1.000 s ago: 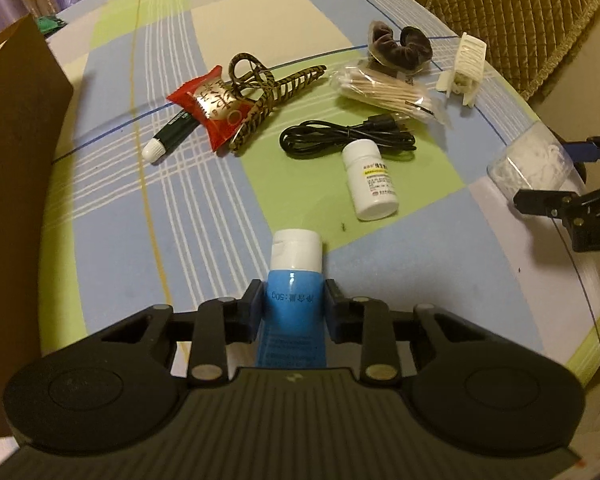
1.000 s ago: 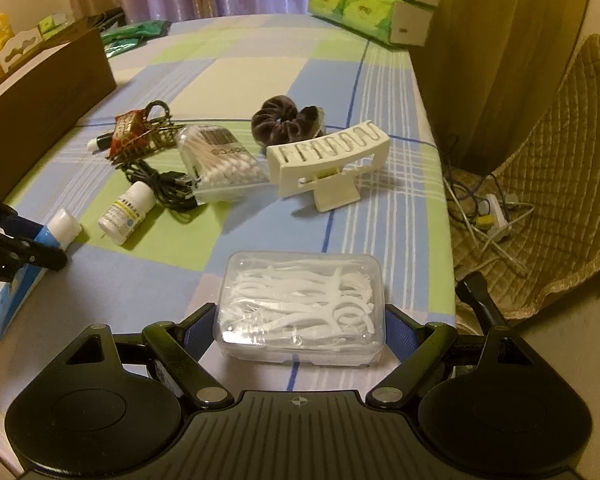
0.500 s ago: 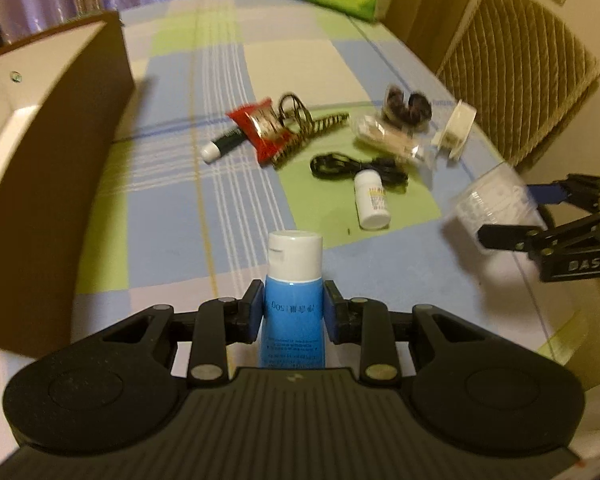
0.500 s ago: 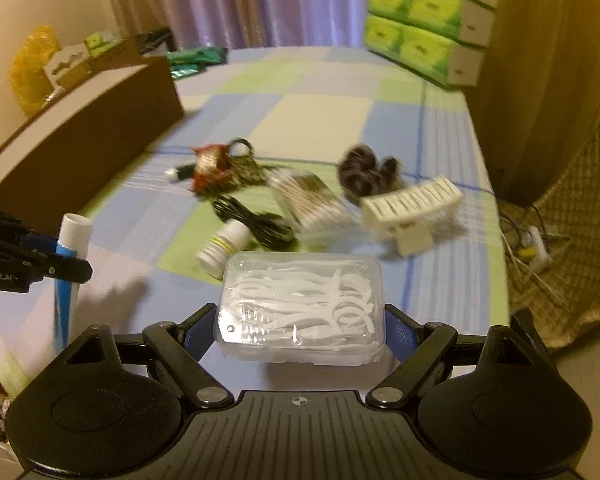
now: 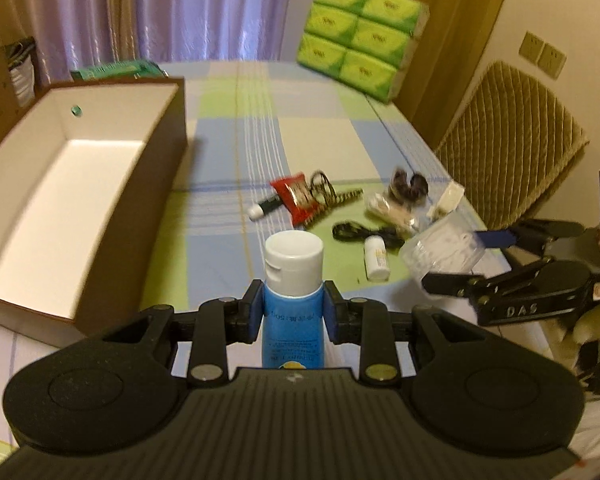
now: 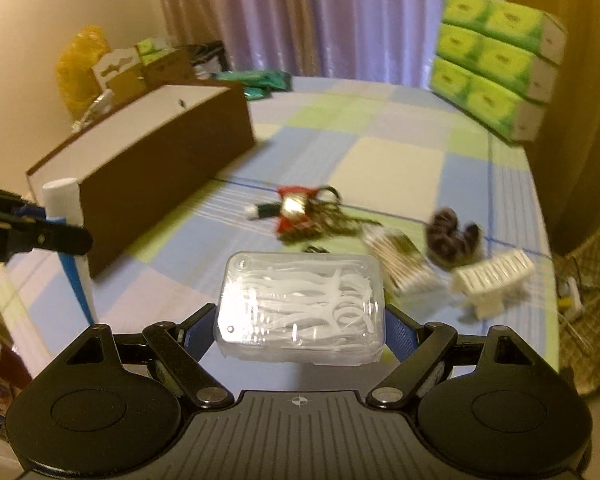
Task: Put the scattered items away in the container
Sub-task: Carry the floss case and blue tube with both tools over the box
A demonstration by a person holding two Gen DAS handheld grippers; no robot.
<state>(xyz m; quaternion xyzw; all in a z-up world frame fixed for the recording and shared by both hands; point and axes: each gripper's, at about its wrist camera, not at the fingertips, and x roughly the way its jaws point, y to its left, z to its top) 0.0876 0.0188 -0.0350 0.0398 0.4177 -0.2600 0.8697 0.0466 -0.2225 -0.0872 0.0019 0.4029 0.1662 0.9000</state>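
My left gripper (image 5: 293, 312) is shut on a blue tube with a white cap (image 5: 294, 280), held above the table. The brown box with a white inside (image 5: 60, 184) stands open to its left, holding nothing that I can see. My right gripper (image 6: 300, 328) is shut on a clear case of floss picks (image 6: 300, 304), also lifted. On the checked cloth lie a red packet (image 5: 294, 198), a hair claw (image 5: 328, 196), a black cable (image 5: 360, 232), a small white bottle (image 5: 376, 260), cotton swabs (image 6: 400, 260), a dark scrunchie (image 6: 452, 236) and a white clip (image 6: 492, 280).
Green tissue packs (image 5: 360, 36) are stacked at the table's far right. A padded chair (image 5: 512, 140) stands off the right edge. A green packet (image 5: 116, 69) lies behind the box. Bags and boxes (image 6: 112, 68) crowd the far left.
Both grippers have risen and tilted up with their loads; the table items look smaller and farther. The box's white inside has come into the left wrist view.
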